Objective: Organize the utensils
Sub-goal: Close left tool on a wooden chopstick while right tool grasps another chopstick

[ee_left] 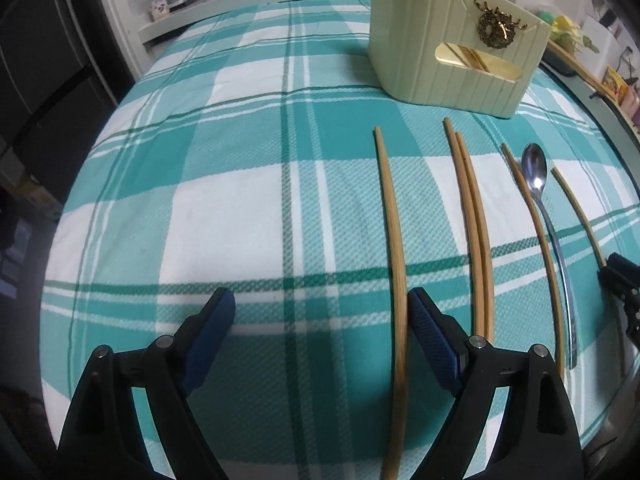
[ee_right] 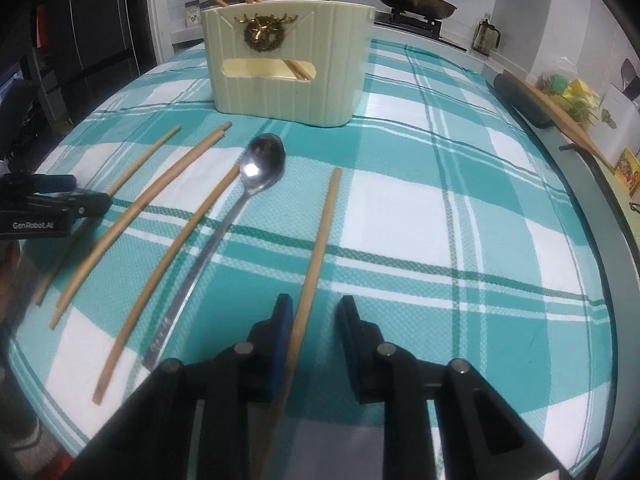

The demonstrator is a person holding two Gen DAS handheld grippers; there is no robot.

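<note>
Left wrist view
Left tool: lower centre of frame, jaws spread wide, gripping nothing.
Nearest chopstick: lies on the tabletop along the inner face of the right-hand finger; contact unclear.
Chopstick pair: right of centre, side by side.
Spoon: right, bowl pointing up-frame, between two single chopsticks.
Holder: cream, upper right.

Right wrist view
Right tool: lower centre, jaws partly apart, astride a chopstick, not clamped.
Spoon: centre left.
Loose chopsticks: left.
Holder: upper centre, chopsticks inside.
</note>
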